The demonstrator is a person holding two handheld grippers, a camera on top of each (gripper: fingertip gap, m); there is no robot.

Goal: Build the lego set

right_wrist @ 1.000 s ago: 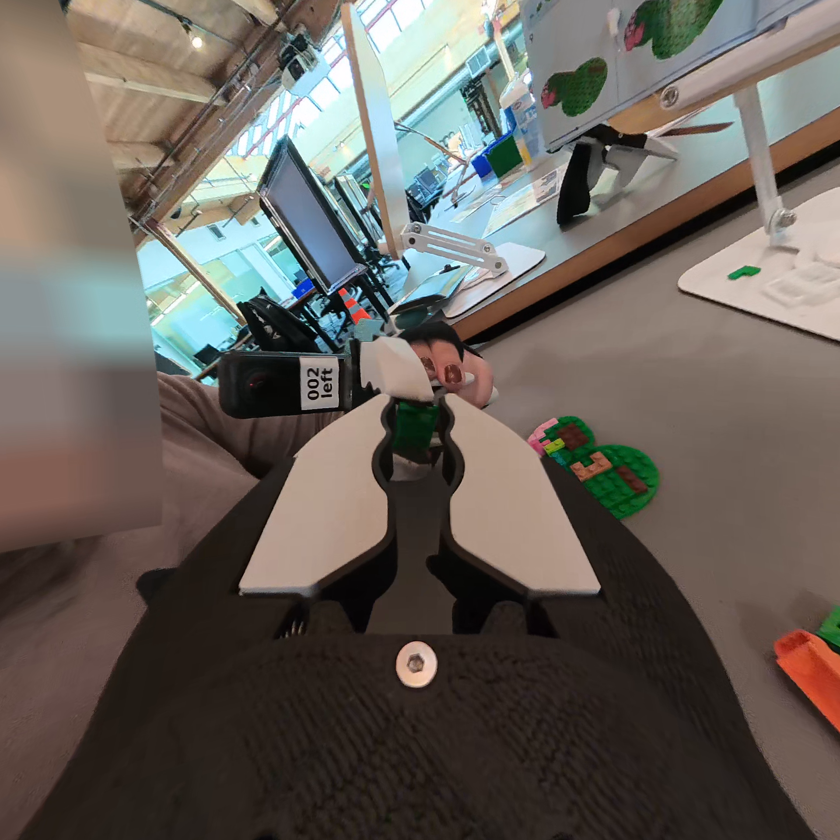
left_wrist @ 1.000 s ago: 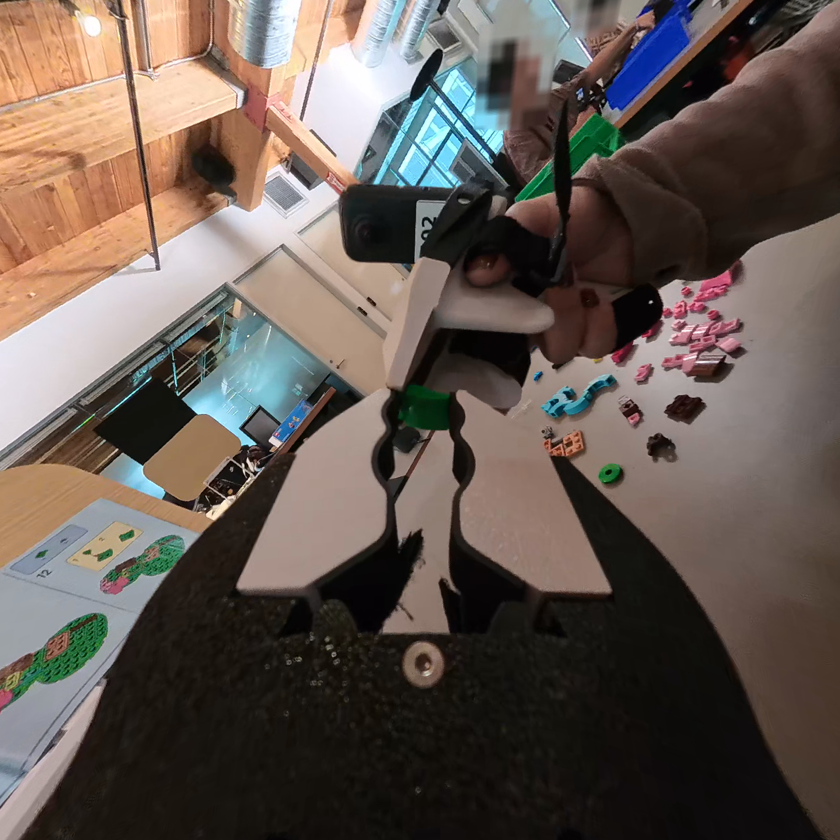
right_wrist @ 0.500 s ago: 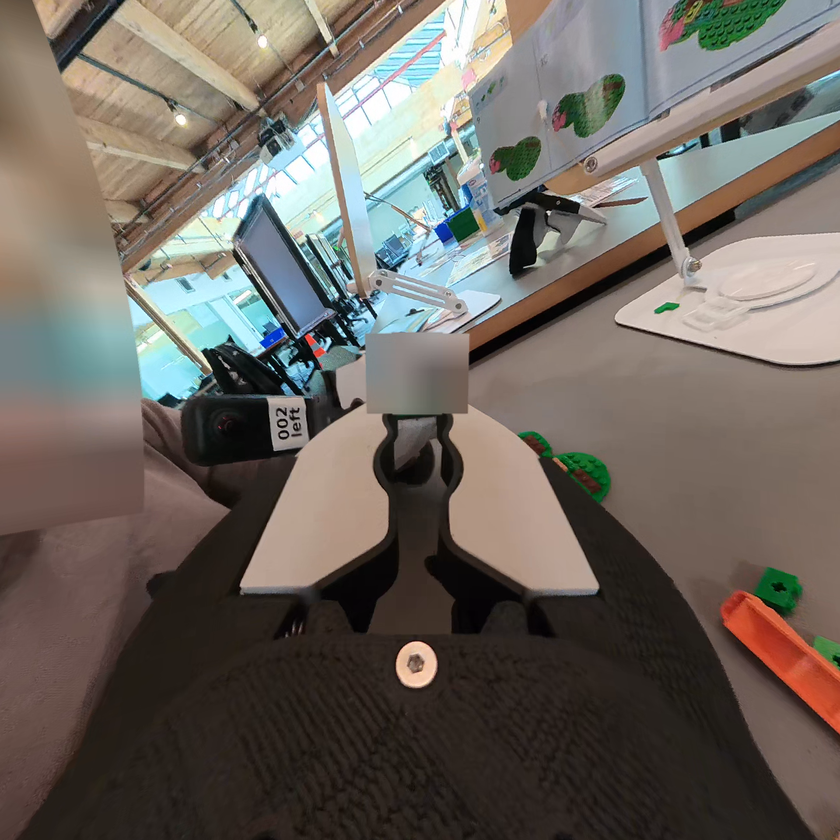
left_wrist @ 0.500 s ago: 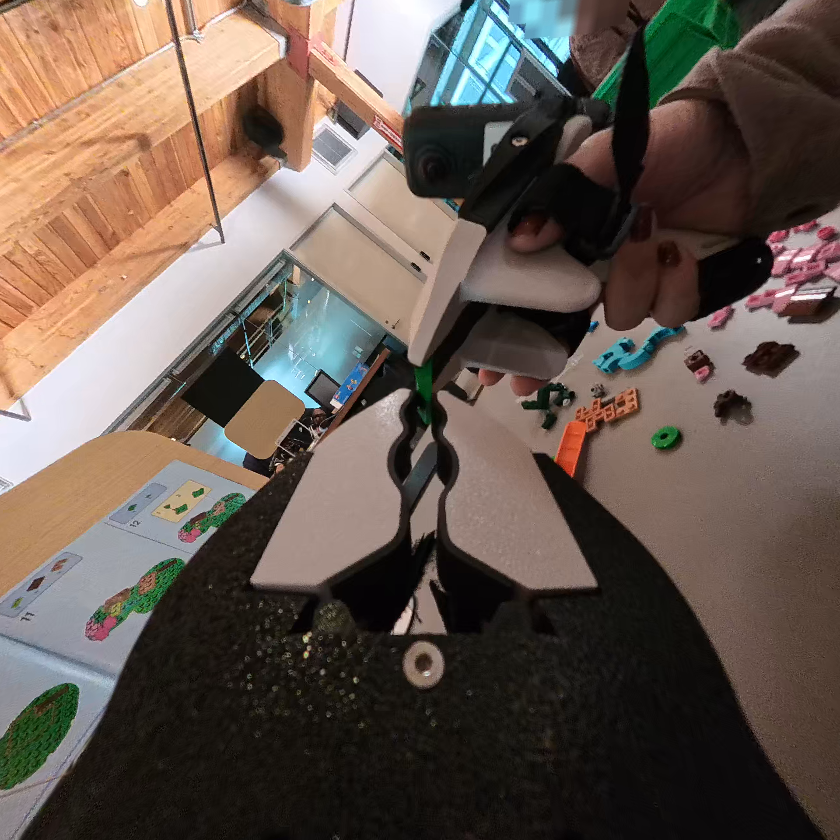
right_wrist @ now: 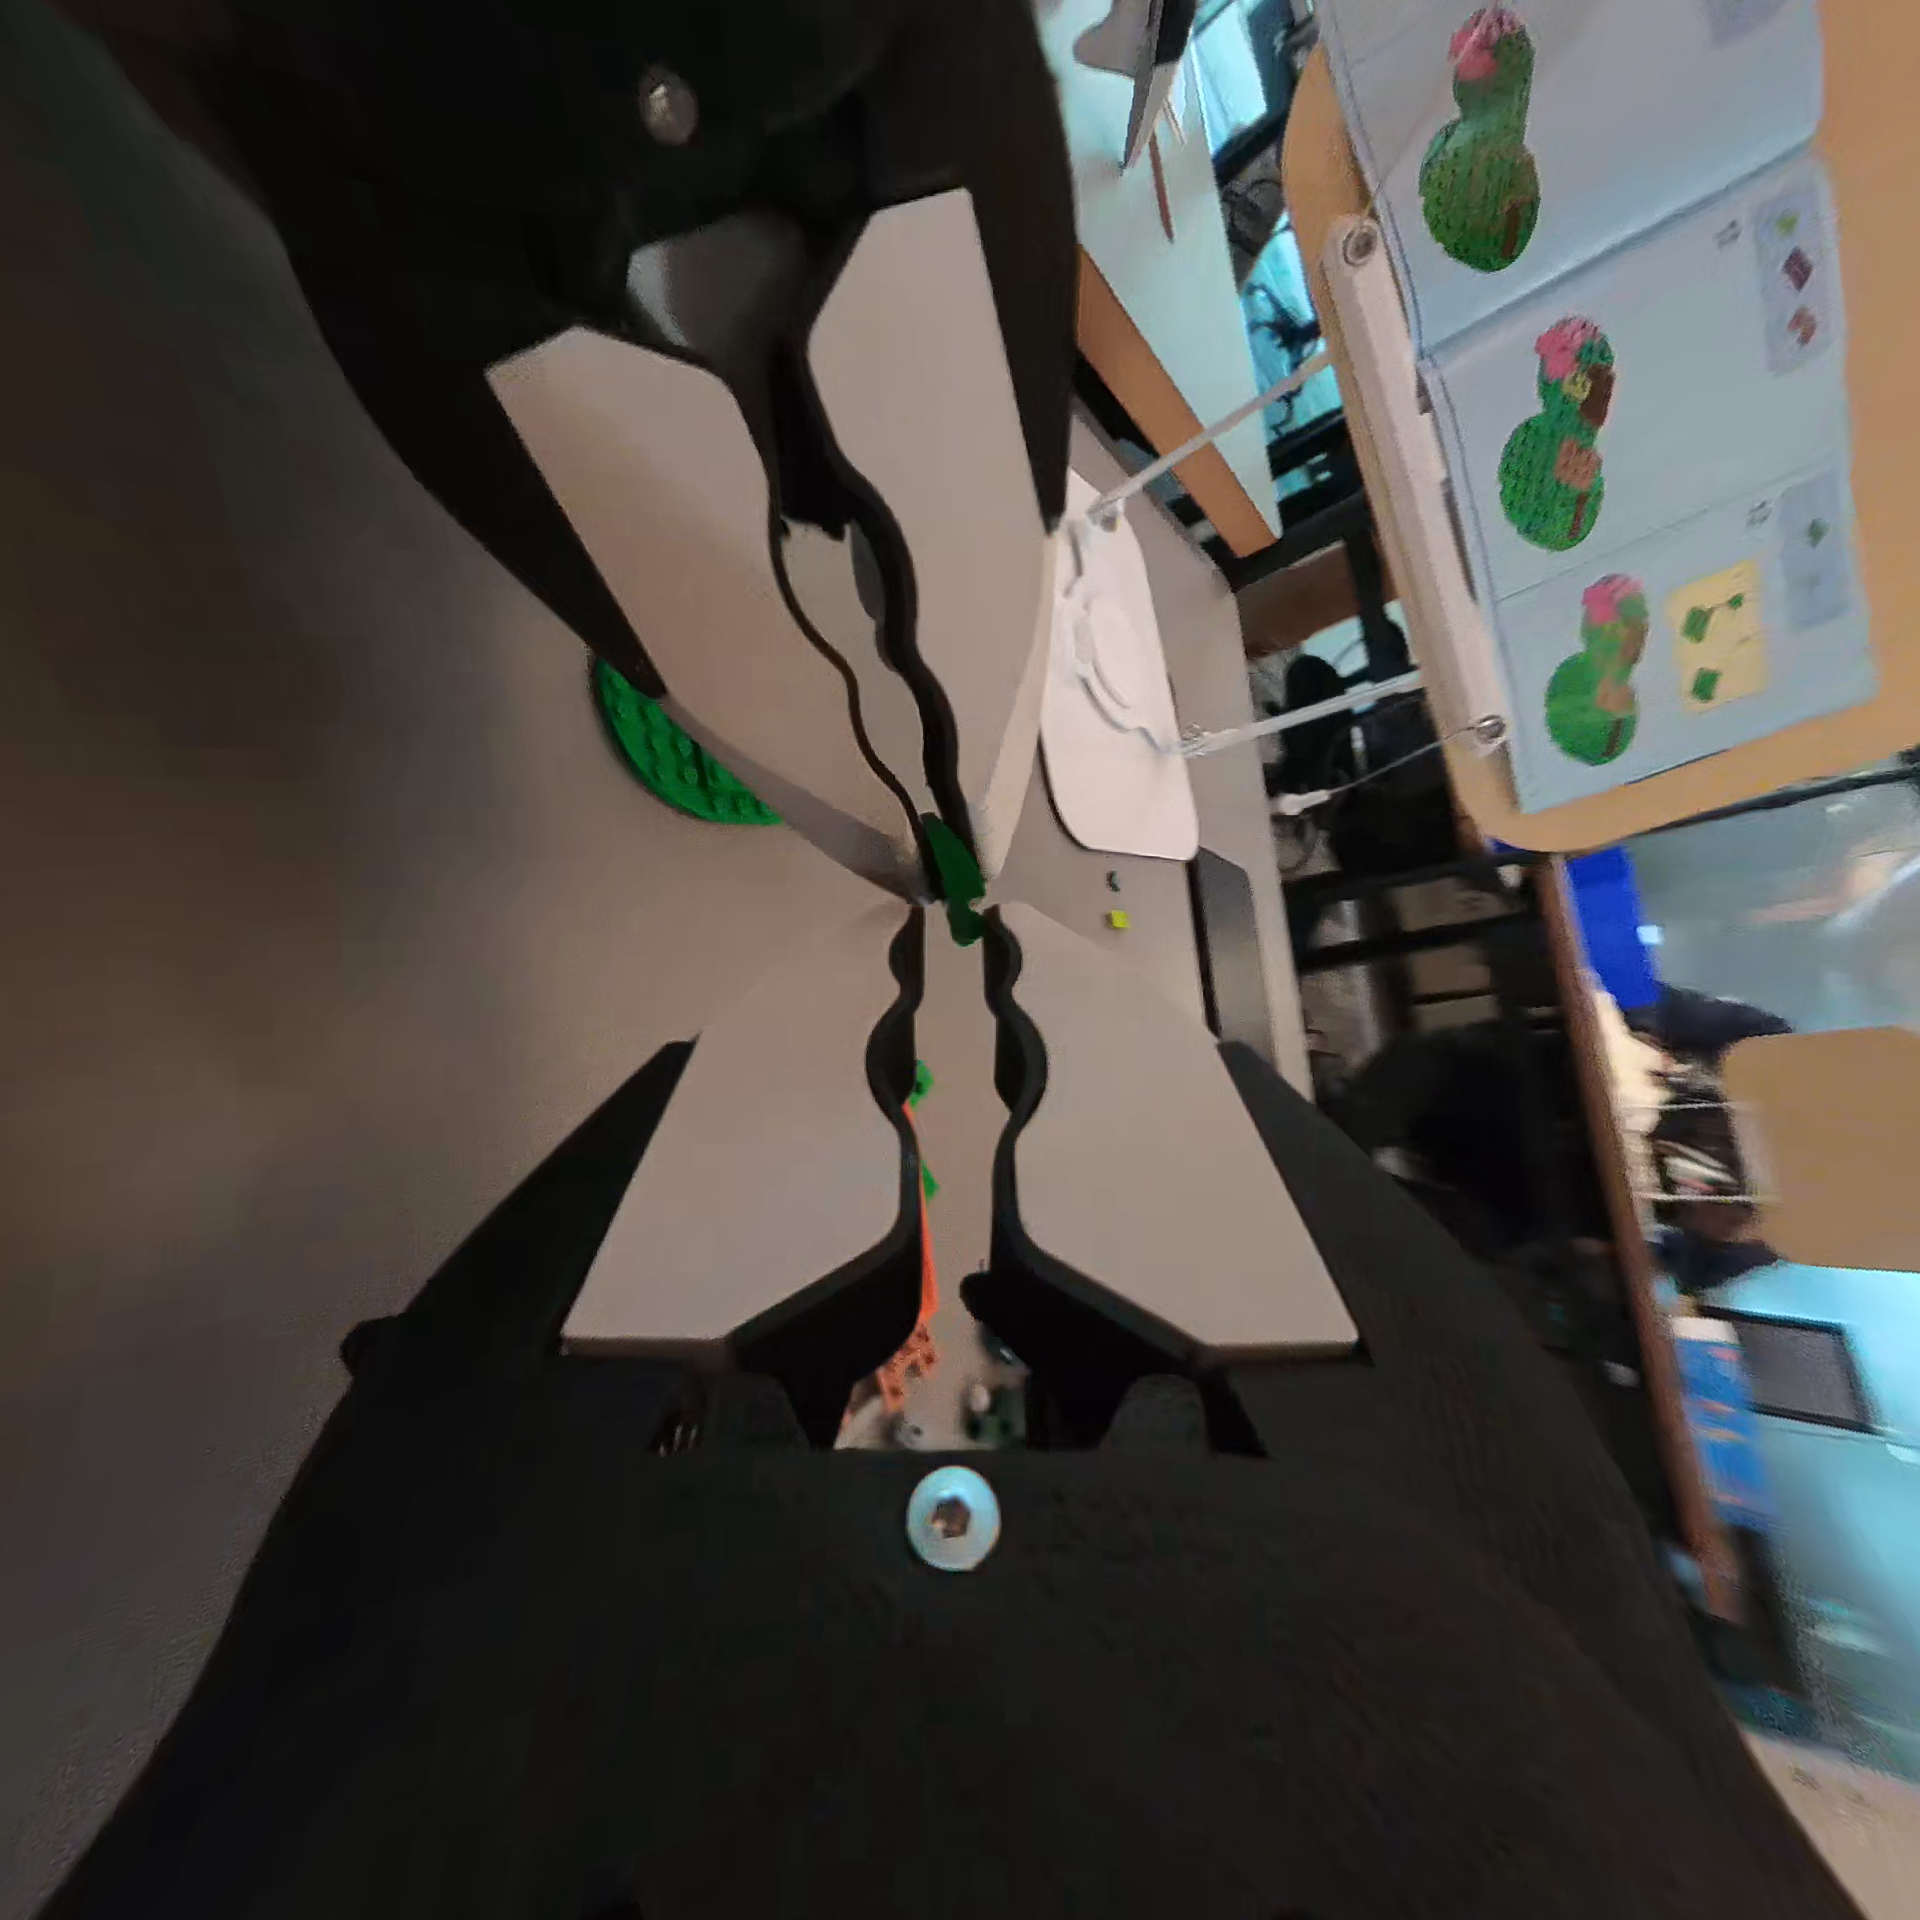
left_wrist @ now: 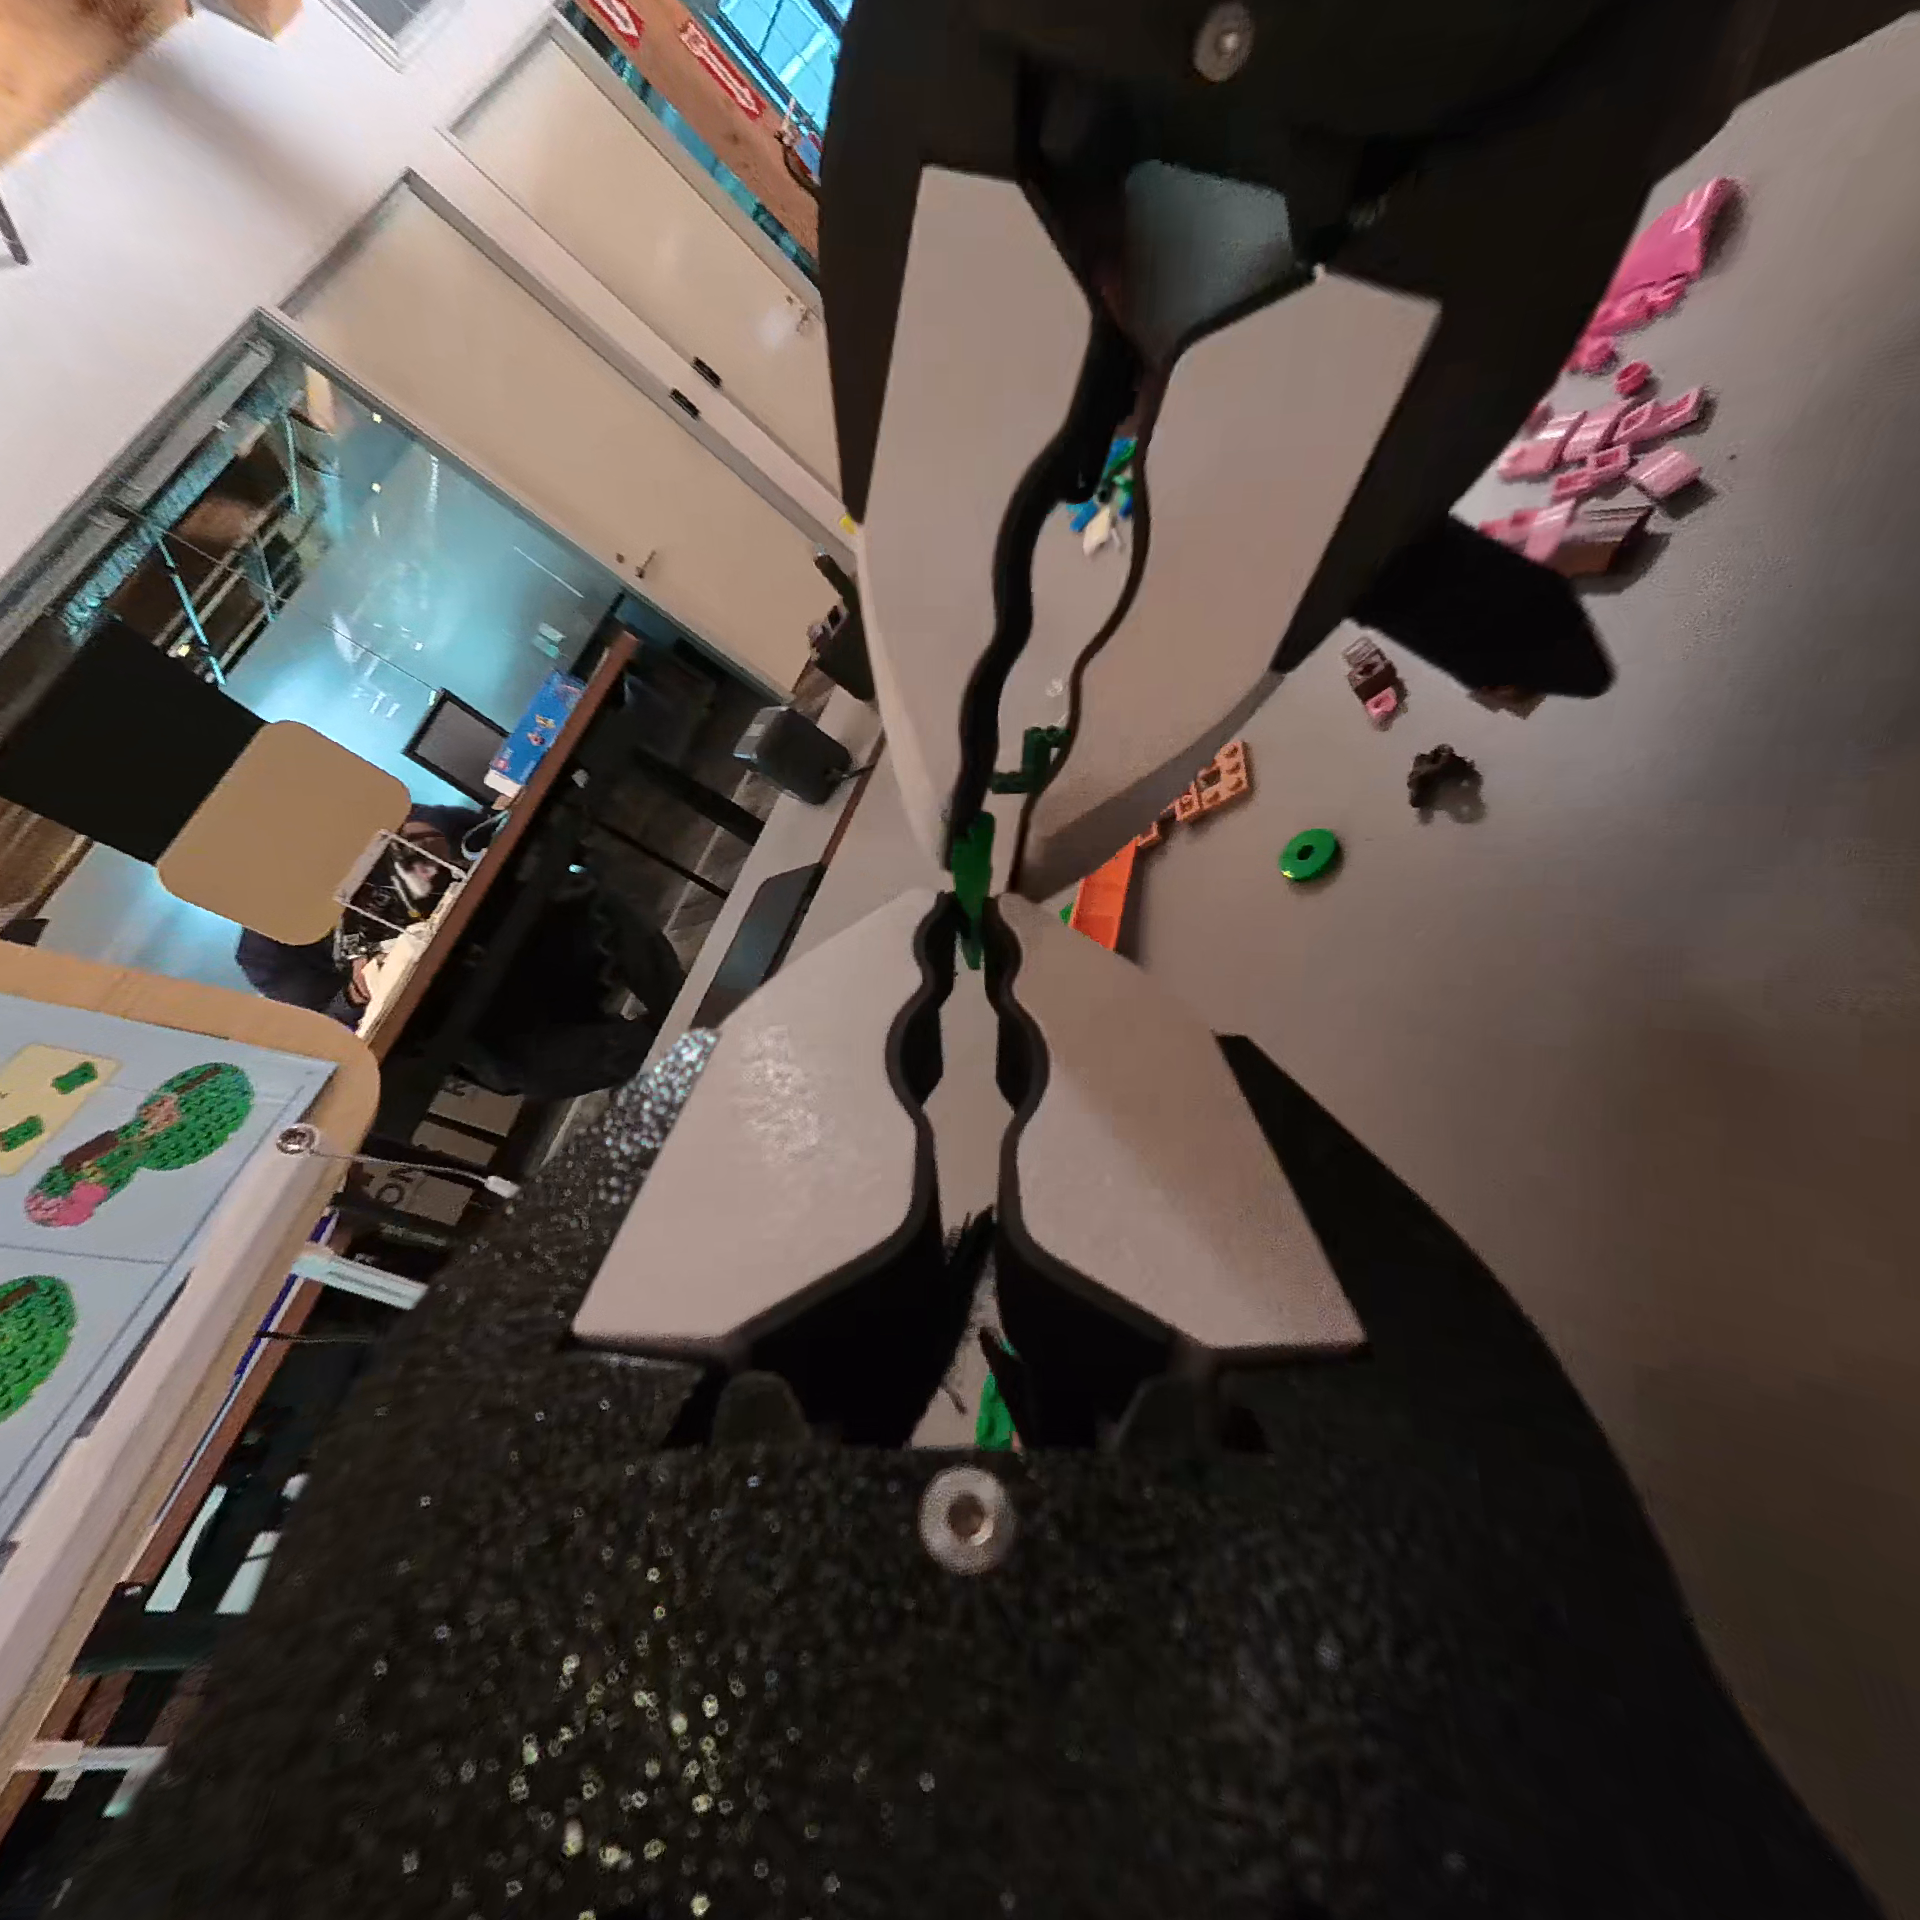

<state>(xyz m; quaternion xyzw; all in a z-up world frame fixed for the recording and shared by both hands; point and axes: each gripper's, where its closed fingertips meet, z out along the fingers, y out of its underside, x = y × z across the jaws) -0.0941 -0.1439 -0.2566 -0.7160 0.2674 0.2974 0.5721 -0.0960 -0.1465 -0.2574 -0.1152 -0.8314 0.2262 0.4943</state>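
My two grippers meet tip to tip above the grey table (left_wrist: 1558,1143). In the left wrist view my left gripper (left_wrist: 969,930) reaches up from below and my right gripper (left_wrist: 982,878) comes down from the top. A thin green lego piece (left_wrist: 974,862) is pinched edge-on where the two pairs of tips meet. In the right wrist view my right gripper (right_wrist: 953,928) is at the bottom and my left gripper (right_wrist: 940,873) at the top, with the green piece (right_wrist: 951,862) between them. Both pairs of fingers are nearly closed on it. How the piece is shared is hidden.
A pile of pink pieces (left_wrist: 1600,457), a green ring (left_wrist: 1309,857), tan plates (left_wrist: 1216,790), an orange piece (left_wrist: 1107,894) and a dark brown piece (left_wrist: 1439,774) lie on the table. The green round plate build (right_wrist: 675,748), a white stand base (right_wrist: 1122,707) and the instruction sheet (right_wrist: 1621,468) lie beyond.
The grippers have closed in until their tips touch. Both views have rolled, and each gripper now fills the top of the other's view. The green piece stays pinched.
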